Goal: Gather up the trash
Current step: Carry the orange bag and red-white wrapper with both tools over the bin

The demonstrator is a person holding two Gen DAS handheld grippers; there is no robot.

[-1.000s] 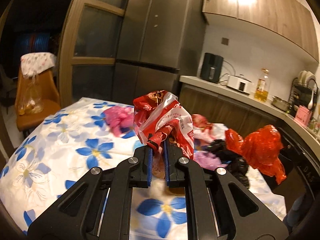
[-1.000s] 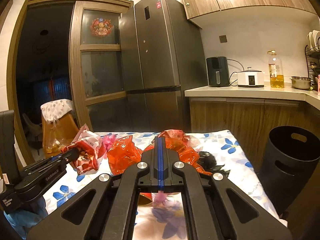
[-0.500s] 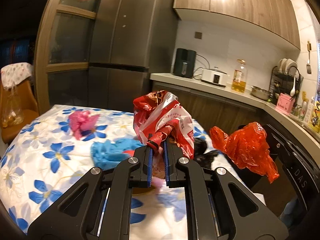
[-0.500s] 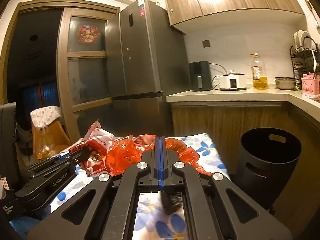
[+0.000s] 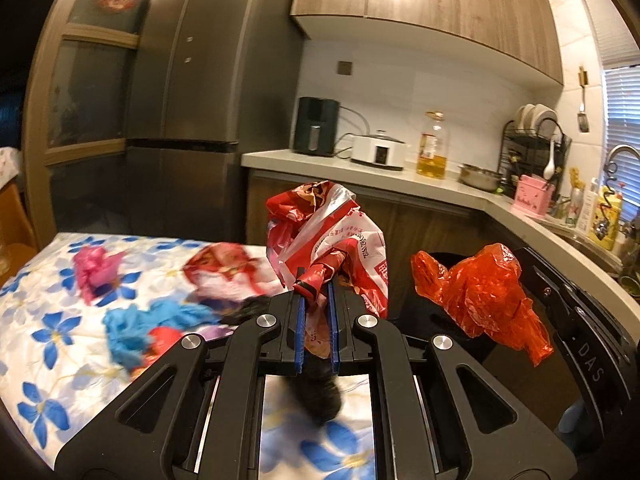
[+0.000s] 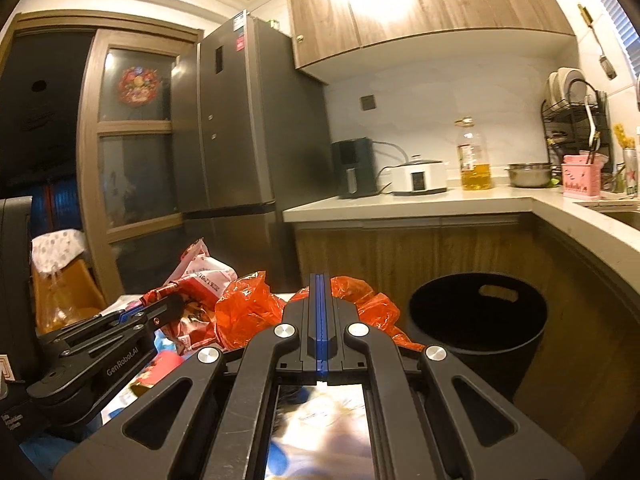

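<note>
My left gripper is shut on a twisted corner of a red and white printed plastic bag, which hangs above the table's right end. The right wrist view shows the same left gripper and its bag at the left. My right gripper is shut on a crumpled orange-red plastic bag, which bulges on both sides of the closed fingers. From the left wrist this orange-red bag hangs in the air to the right. A black bin stands on the floor, right of the right gripper.
The table has a blue-flowered cloth with pink, blue, red-white and black scraps on it. A wooden counter with appliances and an oil bottle runs behind the bin. A tall fridge stands at the back.
Both grippers have swung right with their bags, off the middle of the table toward its right end. The black bin looms larger in the right wrist view. Neither grip has changed.
</note>
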